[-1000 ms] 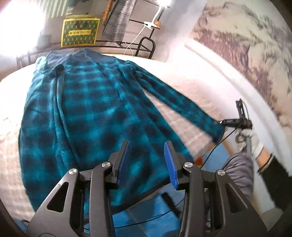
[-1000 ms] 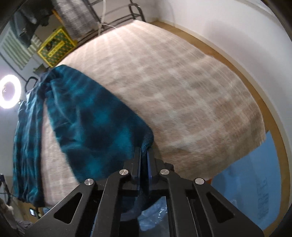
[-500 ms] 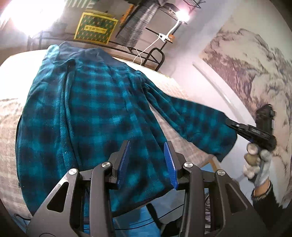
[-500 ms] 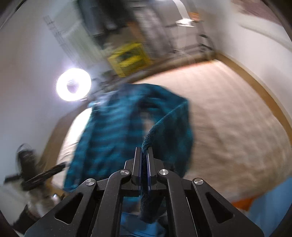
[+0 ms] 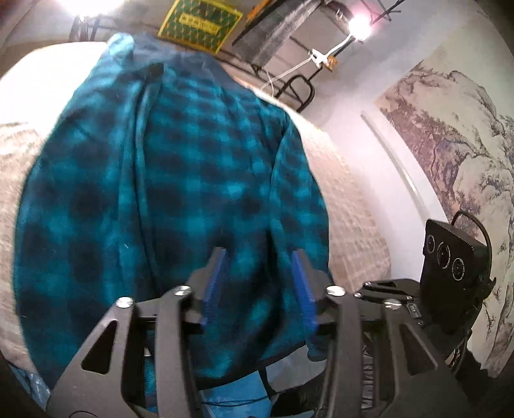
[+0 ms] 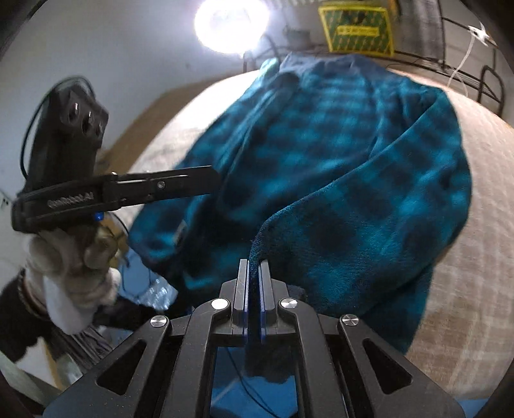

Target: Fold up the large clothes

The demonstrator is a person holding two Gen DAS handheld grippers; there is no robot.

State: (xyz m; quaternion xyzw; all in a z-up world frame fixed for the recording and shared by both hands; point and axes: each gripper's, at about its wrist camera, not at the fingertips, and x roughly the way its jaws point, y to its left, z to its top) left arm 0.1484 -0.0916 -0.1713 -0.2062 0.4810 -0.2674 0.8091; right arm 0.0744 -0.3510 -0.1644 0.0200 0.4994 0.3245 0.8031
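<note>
A large teal-and-black plaid fleece garment [image 5: 180, 180] lies spread on a beige checked bed [image 5: 350, 205]. Its right sleeve [image 6: 369, 205] is folded over onto the body. My right gripper [image 6: 253, 267] is shut on the sleeve's cuff edge, held above the garment's near hem. My left gripper [image 5: 257, 273] is open and empty, its blue pads hovering over the lower hem. In the right wrist view the left gripper [image 6: 205, 180] shows at the left, held by a gloved hand [image 6: 74, 267]. The right gripper's body [image 5: 449, 273] shows at the right of the left wrist view.
A metal rack [image 5: 289, 86] and a yellow-green box [image 5: 199, 25] stand behind the bed. A ring light [image 6: 231, 22] glares at the back. A wall with a landscape mural [image 5: 449, 144] is on the right. Blue floor covering [image 6: 244, 402] lies below the bed's near edge.
My right gripper has carried the sleeve from the bed's right side across onto the garment's body. The left gripper has moved in closer over the hem, still open.
</note>
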